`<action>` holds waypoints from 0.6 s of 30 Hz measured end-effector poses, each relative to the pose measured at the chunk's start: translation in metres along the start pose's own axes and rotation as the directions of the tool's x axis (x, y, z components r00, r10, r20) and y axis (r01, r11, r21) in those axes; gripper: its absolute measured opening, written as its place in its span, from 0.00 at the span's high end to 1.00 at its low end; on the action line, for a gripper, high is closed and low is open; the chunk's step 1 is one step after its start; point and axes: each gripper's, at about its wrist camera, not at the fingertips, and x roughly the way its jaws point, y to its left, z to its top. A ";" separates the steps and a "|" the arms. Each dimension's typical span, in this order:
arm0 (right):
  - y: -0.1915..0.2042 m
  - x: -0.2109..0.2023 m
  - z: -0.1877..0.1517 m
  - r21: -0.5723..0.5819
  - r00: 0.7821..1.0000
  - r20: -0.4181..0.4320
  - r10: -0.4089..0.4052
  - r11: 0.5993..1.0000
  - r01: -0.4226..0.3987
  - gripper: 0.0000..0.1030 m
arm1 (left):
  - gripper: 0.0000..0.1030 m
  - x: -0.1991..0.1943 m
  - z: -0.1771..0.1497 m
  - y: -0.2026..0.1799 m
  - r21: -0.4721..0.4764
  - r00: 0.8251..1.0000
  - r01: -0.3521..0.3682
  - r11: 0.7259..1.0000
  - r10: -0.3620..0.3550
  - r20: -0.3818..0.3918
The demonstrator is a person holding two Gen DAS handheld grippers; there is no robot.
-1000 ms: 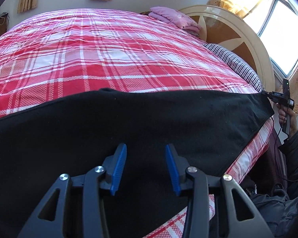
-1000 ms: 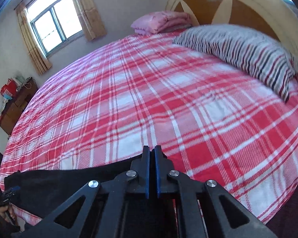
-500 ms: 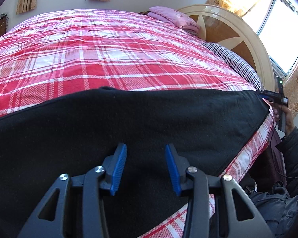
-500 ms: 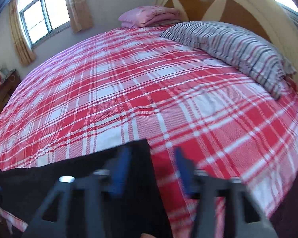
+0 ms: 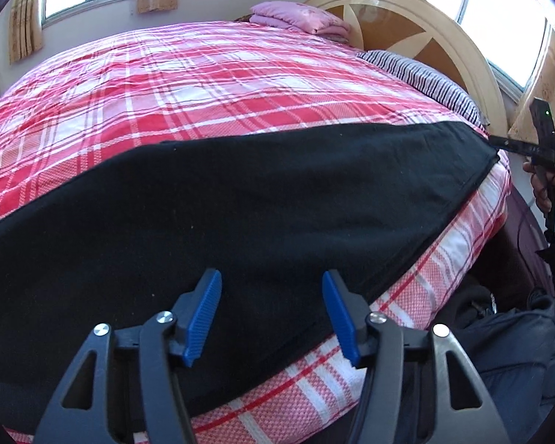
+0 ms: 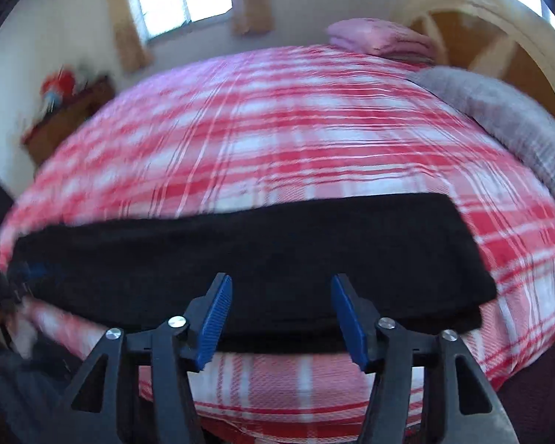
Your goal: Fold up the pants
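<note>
Black pants (image 5: 240,207) lie flat along the near edge of a bed with a red plaid cover (image 5: 203,85). My left gripper (image 5: 272,296) is open and empty, just above the pants' near edge. My right gripper (image 6: 281,299) is open and empty, above the near edge of the pants (image 6: 262,255), whose right end lies flat on the bed. In the left wrist view the right gripper (image 5: 514,144) appears small at the far right end of the pants. The right wrist view is motion-blurred.
A striped pillow (image 5: 421,74) and a folded pink blanket (image 5: 299,16) lie by the arched headboard (image 5: 444,33). A wooden cabinet (image 6: 66,118) stands at the left wall. The person's dark jacket (image 5: 518,351) is at the bed's right side.
My right gripper has opened, let go of the pants' end and pulled back, swinging left. My left gripper stayed open and shifted slightly.
</note>
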 end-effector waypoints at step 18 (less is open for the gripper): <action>0.100 0.024 -0.057 -0.567 0.959 0.148 -0.240 0.774 0.281 0.57 | 0.36 -0.002 -0.005 0.009 -0.046 0.997 0.079 0.996 -0.078 0.019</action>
